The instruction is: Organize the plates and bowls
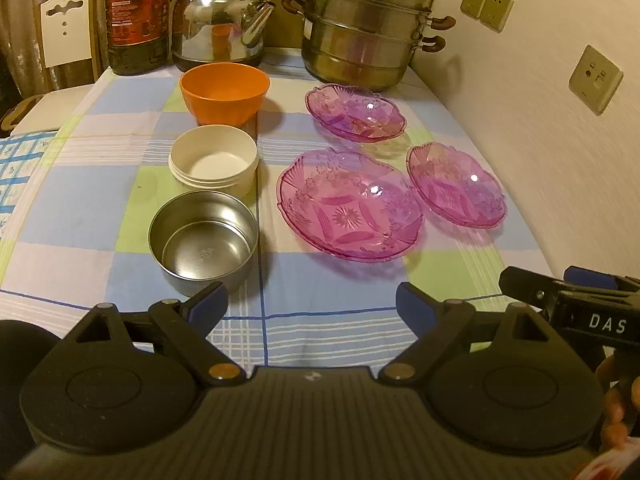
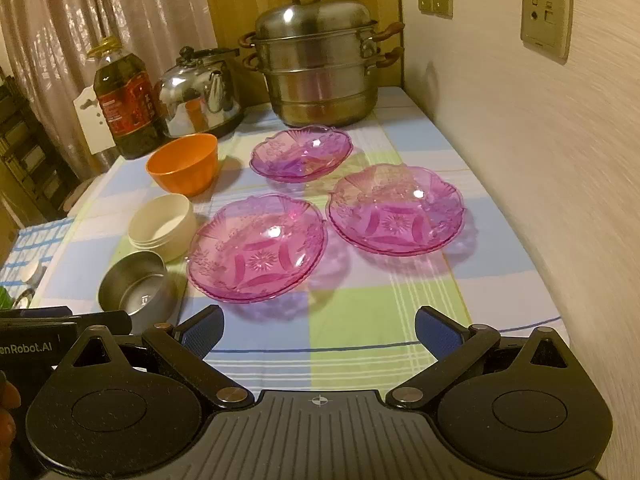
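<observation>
Three bowls stand in a row on the checked tablecloth: a steel bowl (image 1: 204, 238) (image 2: 136, 286) nearest, a white bowl (image 1: 213, 160) (image 2: 163, 226) behind it, an orange bowl (image 1: 224, 92) (image 2: 183, 163) farthest. Three pink glass plates lie to their right: a near one (image 1: 350, 204) (image 2: 258, 248), a right one (image 1: 456, 184) (image 2: 396, 210) and a far one (image 1: 355, 112) (image 2: 302, 154). My left gripper (image 1: 312, 304) is open and empty, just short of the steel bowl. My right gripper (image 2: 318, 330) is open and empty, in front of the plates.
A steel steamer pot (image 1: 364, 24) (image 2: 316, 64), a kettle (image 1: 220, 24) (image 2: 200, 92) and an oil bottle (image 1: 136, 16) (image 2: 128, 108) stand along the table's far edge. A wall (image 2: 540, 160) with sockets runs along the right. A white chair (image 1: 66, 28) stands beyond the far left corner.
</observation>
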The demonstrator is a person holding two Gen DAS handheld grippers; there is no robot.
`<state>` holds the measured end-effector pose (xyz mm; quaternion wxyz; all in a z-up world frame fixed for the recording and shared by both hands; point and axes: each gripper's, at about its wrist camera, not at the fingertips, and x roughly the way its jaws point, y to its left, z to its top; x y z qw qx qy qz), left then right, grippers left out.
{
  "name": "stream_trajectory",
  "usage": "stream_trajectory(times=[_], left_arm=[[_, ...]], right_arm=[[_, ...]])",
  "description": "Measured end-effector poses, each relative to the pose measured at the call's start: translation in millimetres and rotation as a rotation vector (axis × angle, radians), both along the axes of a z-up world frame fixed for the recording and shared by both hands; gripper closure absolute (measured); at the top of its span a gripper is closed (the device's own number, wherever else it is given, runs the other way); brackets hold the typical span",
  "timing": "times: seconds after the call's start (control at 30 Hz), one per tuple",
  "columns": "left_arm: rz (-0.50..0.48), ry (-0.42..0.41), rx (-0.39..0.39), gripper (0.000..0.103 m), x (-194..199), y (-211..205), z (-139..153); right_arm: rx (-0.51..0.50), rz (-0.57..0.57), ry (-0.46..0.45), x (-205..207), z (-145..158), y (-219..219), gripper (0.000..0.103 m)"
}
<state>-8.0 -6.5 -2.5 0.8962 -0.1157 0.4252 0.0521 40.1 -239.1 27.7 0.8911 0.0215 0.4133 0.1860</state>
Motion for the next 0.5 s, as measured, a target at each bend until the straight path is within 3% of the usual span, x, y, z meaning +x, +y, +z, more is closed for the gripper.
stream_trajectory(times=[0.5], left_arm=[[-0.005, 0.000, -0.004, 0.013, -2.0, -0.9, -0.5]], right_arm=[[-0.006, 0.003, 0.002, -2.2, -1.3, -1.1, 0.001]])
